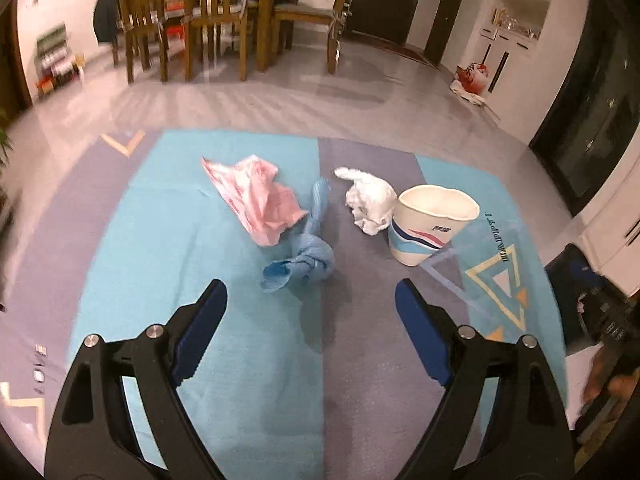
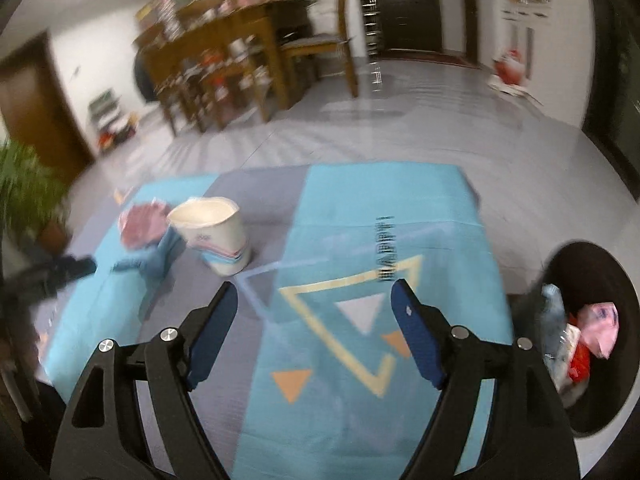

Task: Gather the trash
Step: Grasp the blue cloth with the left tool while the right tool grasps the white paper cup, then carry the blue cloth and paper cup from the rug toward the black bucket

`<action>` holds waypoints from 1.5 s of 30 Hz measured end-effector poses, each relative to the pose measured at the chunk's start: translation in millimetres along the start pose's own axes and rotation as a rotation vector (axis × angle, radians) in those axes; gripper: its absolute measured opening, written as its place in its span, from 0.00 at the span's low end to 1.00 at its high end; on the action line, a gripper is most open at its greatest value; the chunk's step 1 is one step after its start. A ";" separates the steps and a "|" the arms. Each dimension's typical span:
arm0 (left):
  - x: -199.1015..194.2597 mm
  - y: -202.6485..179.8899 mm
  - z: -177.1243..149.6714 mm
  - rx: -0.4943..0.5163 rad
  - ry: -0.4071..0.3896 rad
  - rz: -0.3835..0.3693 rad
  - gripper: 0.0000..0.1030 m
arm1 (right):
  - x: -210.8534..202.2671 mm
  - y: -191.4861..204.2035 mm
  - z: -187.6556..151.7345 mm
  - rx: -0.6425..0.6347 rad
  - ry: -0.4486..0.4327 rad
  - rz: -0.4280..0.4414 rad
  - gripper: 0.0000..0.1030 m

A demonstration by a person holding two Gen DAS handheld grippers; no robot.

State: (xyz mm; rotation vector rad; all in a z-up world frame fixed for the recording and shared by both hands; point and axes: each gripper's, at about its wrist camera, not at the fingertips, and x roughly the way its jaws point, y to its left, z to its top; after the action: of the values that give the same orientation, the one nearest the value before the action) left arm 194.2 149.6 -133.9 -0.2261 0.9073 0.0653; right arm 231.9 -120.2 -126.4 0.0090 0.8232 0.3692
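Observation:
On the blue and grey rug (image 1: pixel 168 248) lie a crumpled pink bag (image 1: pixel 256 200), a twisted blue cloth (image 1: pixel 306 256), a crumpled white tissue (image 1: pixel 370 202) and a paper cup (image 1: pixel 428 224) standing upright. My left gripper (image 1: pixel 311 300) is open and empty, just short of the blue cloth. My right gripper (image 2: pixel 314 302) is open and empty above the rug (image 2: pixel 360 340), with the paper cup (image 2: pixel 216 236), blue cloth (image 2: pixel 160 260) and pink bag (image 2: pixel 142 224) to its front left. A black trash bin (image 2: pixel 588 328) holding wrappers stands at the right.
A wooden dining table with chairs (image 1: pixel 200 20) stands behind the rug on the grey tiled floor. A potted plant (image 2: pixel 28 196) is at the left. A dark cabinet (image 1: pixel 592 120) and white cupboards line the right wall. The left gripper (image 2: pixel 52 272) shows blurred in the right wrist view.

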 end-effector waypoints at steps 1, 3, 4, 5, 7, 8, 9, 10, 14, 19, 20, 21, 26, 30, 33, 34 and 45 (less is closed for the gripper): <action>6.0 2.3 1.1 -0.007 0.010 0.001 0.84 | 3.1 4.9 -0.3 -0.014 0.004 0.003 0.76; 20.5 3.7 3.7 -0.019 0.033 0.016 0.84 | 16.5 19.4 2.2 -0.056 0.020 0.022 0.76; 28.1 4.9 5.8 -0.023 0.043 0.017 0.84 | 21.6 25.2 1.4 -0.070 0.028 0.028 0.76; 35.2 6.7 8.0 -0.030 0.054 0.016 0.84 | 26.4 29.8 0.9 -0.083 0.034 0.032 0.76; 46.6 7.7 9.5 -0.053 0.078 -0.005 0.83 | 38.2 38.7 4.4 -0.116 0.039 0.043 0.76; 51.6 7.2 10.4 -0.055 0.085 -0.009 0.84 | 42.2 42.0 6.0 -0.126 0.041 0.047 0.76; 55.9 6.5 10.7 -0.056 0.090 -0.009 0.84 | 47.6 45.0 7.7 -0.134 0.045 0.054 0.76; 58.7 6.3 12.0 -0.062 0.095 -0.019 0.84 | 53.4 47.4 9.9 -0.141 0.051 0.064 0.76; 68.4 1.1 16.7 -0.077 0.109 -0.050 0.84 | 76.0 52.8 16.2 -0.168 0.070 0.086 0.76; 80.6 -1.6 17.0 -0.089 0.130 -0.066 0.83 | 90.9 58.8 26.7 -0.190 0.055 0.125 0.76; 83.1 -0.9 17.2 -0.098 0.136 -0.072 0.81 | 93.3 57.9 28.2 -0.189 0.053 0.130 0.76; 84.2 -0.7 16.6 -0.102 0.139 -0.075 0.80 | 97.1 57.0 30.2 -0.188 0.051 0.137 0.76; 88.4 -0.9 18.3 -0.115 0.139 -0.084 0.73 | 116.3 57.0 37.8 -0.190 0.057 0.178 0.76; 93.1 -1.1 15.9 -0.122 0.159 -0.094 0.62 | 122.0 62.9 41.1 -0.206 0.054 0.226 0.76; 96.2 0.9 14.0 -0.124 0.174 -0.097 0.50 | 121.4 69.2 39.6 -0.223 0.057 0.261 0.72; 97.2 1.3 12.4 -0.126 0.181 -0.096 0.47 | 119.8 71.3 39.7 -0.225 0.056 0.278 0.64; 93.3 5.7 0.8 -0.165 0.193 -0.113 0.29 | 107.9 75.9 31.5 -0.234 0.086 0.292 0.36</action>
State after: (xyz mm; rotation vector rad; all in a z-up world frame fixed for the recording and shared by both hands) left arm 251.4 151.7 -207.8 -0.4428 1.0807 0.0132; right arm 297.3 -9.9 -170.6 -0.1057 0.8613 0.7445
